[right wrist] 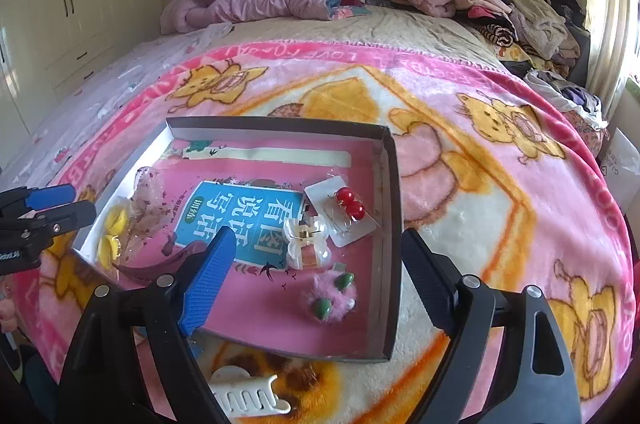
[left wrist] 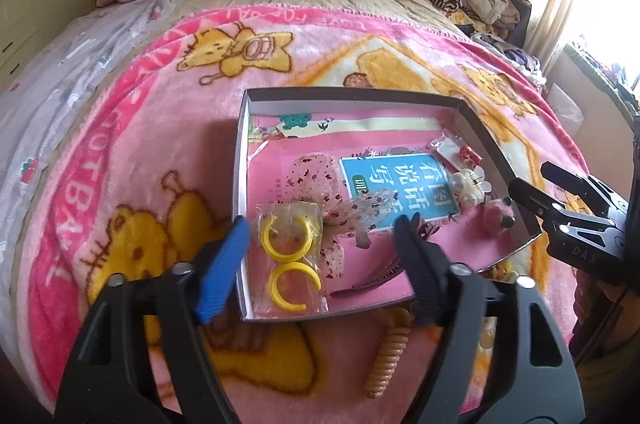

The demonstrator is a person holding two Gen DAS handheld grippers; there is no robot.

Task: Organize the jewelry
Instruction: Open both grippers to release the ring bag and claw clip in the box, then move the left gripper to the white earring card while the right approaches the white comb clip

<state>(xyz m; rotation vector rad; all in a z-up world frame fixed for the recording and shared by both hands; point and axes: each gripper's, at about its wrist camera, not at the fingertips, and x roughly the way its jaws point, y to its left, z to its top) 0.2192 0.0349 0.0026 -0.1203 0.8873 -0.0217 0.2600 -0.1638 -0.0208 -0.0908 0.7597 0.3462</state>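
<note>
1. Jaws of the left gripper (left wrist: 322, 248) stood spread and empty over the near corner of the shallow box (left wrist: 348, 97) on the bed, above the bagged yellow rings (left wrist: 289, 256).
2. Jaws of the right gripper (right wrist: 320, 264) stood equally wide, pinching nothing, above the pink fluffy clip (right wrist: 330, 298).
3. Risk: the white claw clip (right wrist: 246, 394) and coiled hair tie (left wrist: 389, 360) lay outside on soft blanket; a pinch there could snag fleece, or nudge the light box askew.
</note>
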